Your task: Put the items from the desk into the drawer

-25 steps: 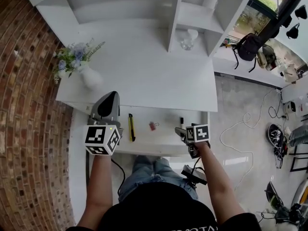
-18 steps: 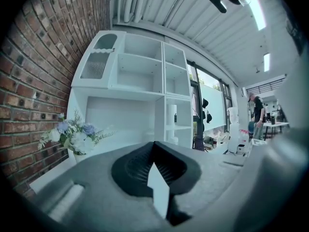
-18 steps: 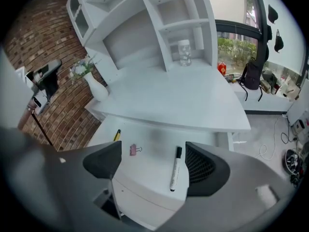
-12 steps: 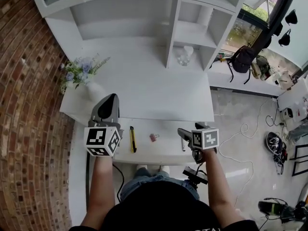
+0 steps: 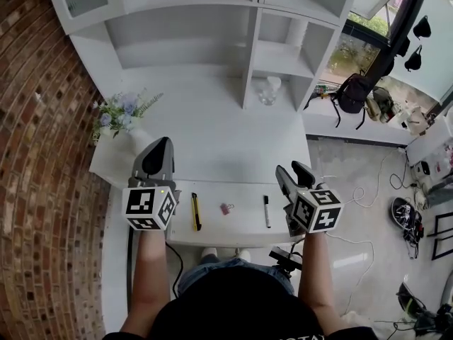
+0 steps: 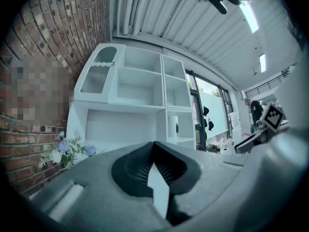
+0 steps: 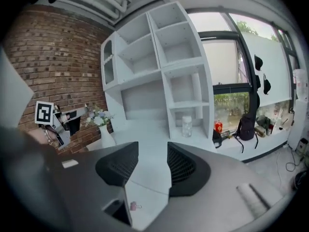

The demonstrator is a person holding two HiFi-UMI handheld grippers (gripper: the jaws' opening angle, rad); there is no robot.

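The open white drawer (image 5: 241, 231) sticks out under the desk's front edge. In it lie a yellow utility knife (image 5: 195, 212), a pink binder clip (image 5: 226, 208) and a black marker (image 5: 266, 211). My left gripper (image 5: 157, 158) hovers over the desk's front left part, jaws shut on nothing; its pads meet in the left gripper view (image 6: 153, 146). My right gripper (image 5: 292, 177) is held above the drawer's right end, just right of the marker, open and empty. Between its spread pads in the right gripper view (image 7: 152, 151) I see the desk top and, lower down, the binder clip (image 7: 133, 206).
A white vase of blue flowers (image 5: 124, 112) stands at the desk's left edge. A glass jar (image 5: 267, 91) sits in a cubby of the white shelf unit (image 5: 248, 41) at the back. Brick wall on the left; a black backpack (image 5: 352, 92) and floor cables on the right.
My right gripper has come away from the black marker, rising and shifting right; the marker now lies uncovered in the drawer. The left gripper has stayed put.
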